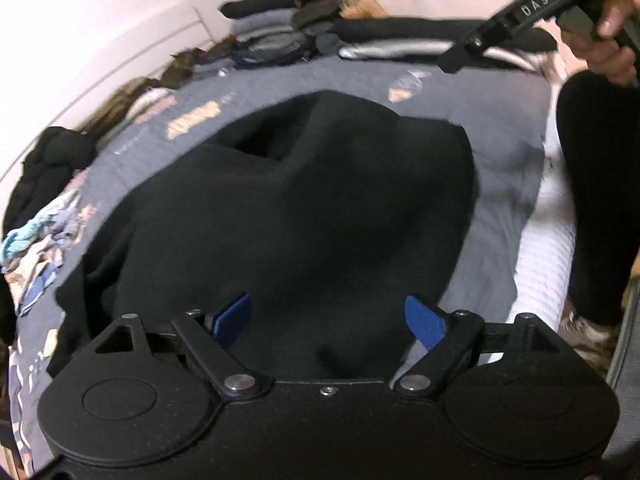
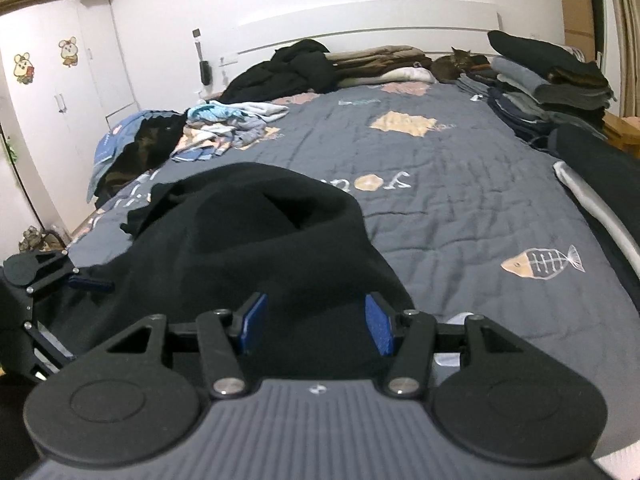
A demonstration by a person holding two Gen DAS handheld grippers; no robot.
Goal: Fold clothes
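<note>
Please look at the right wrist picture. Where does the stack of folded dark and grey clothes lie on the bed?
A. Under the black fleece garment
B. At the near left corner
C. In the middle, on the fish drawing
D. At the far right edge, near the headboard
D: the stack of folded dark and grey clothes sits at the far right edge of the grey quilted bedcover, close to the white headboard.

The right gripper (image 2: 316,326) stands with blue pads apart over a rumpled black fleece garment (image 2: 256,240) on the grey fish-print quilt (image 2: 460,208); folded dark clothes stack (image 2: 552,84) at two o'clock
</note>
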